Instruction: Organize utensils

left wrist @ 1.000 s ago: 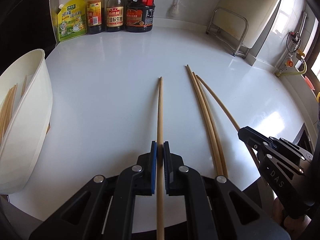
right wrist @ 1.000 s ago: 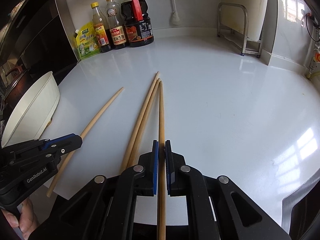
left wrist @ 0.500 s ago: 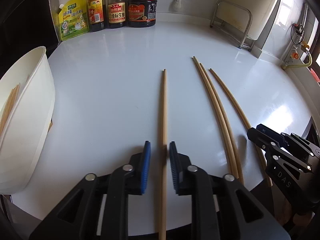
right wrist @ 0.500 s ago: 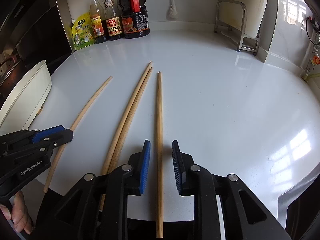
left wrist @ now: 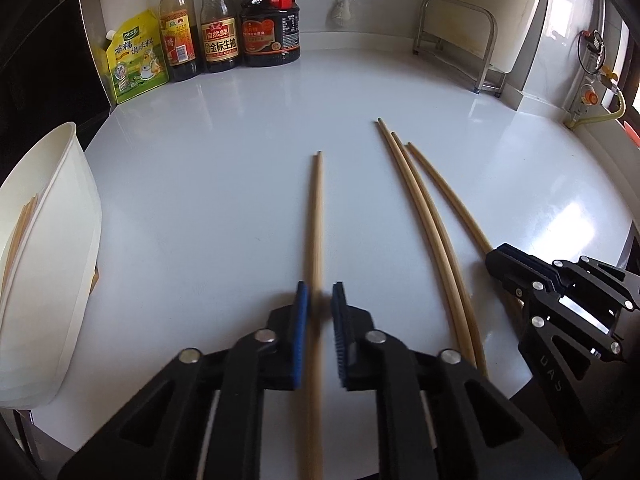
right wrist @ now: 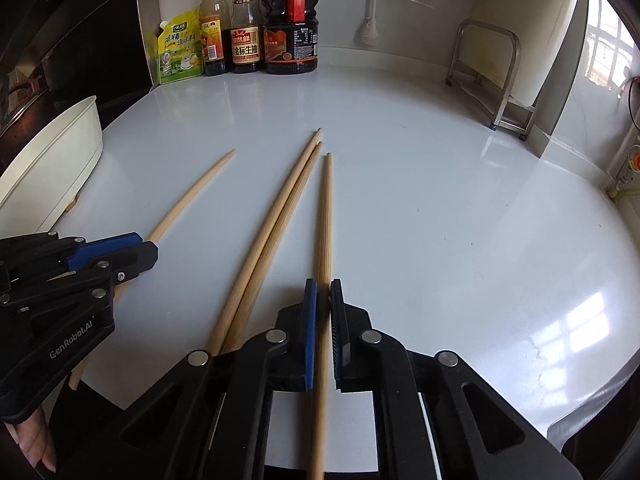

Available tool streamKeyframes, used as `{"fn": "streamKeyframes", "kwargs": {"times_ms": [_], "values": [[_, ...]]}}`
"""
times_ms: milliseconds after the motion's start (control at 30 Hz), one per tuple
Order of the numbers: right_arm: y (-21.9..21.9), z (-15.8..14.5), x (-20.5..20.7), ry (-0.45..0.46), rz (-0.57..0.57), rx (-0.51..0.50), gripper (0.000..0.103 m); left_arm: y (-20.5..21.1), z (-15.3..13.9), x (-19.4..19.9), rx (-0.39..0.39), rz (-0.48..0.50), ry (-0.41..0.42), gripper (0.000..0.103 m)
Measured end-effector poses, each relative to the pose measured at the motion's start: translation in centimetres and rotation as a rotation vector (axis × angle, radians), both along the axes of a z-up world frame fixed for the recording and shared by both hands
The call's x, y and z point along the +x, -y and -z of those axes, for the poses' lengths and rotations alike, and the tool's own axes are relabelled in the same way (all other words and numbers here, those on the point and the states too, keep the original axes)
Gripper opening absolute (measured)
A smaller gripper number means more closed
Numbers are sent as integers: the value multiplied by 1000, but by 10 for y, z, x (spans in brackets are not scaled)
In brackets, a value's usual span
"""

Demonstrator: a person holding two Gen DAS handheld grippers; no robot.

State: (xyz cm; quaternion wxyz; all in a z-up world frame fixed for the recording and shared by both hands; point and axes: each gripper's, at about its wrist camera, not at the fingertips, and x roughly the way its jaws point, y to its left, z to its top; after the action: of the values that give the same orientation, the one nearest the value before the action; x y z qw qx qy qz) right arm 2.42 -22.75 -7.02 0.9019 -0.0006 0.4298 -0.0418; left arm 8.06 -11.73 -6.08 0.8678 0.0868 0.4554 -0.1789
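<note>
Left chopstick (left wrist: 316, 216): I am clamping its near end in my left gripper (left wrist: 320, 312), jaws nearly closed on it.
Right chopstick (right wrist: 325, 216): my right gripper (right wrist: 323, 312) is pinching it likewise.
Axis: both are pointing away toward the bottles (left wrist: 218, 20), long axes along my fingers.
Why: gripping ends is readying a lift toward the white bin (left wrist: 76, 216).
Loose pair (right wrist: 280, 216): lying on the counter (right wrist: 440, 200) between them.

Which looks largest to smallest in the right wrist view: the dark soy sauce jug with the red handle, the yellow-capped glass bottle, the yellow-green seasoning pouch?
1. Dark sauce jug with red handle.
2-3. Yellow-capped glass bottle and yellow-green seasoning pouch: too alike to rank; bottle taller, pouch wider.
All stand in one row.
</note>
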Motion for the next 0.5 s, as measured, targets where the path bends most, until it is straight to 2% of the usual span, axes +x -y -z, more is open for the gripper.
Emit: {"fn": "streamKeyframes", "kwargs": {"times_ms": [100, 233, 500], "values": [[2, -1, 1, 4, 6, 28, 6, 1, 0, -1, -12, 6, -13, 7], [13, -3, 0, 12, 33, 120, 6, -4, -2, -1, -49, -1, -48, 7], [11, -24, -6, 57, 43, 198, 6, -23, -25, -7, -108, -15, -33, 7]]}}
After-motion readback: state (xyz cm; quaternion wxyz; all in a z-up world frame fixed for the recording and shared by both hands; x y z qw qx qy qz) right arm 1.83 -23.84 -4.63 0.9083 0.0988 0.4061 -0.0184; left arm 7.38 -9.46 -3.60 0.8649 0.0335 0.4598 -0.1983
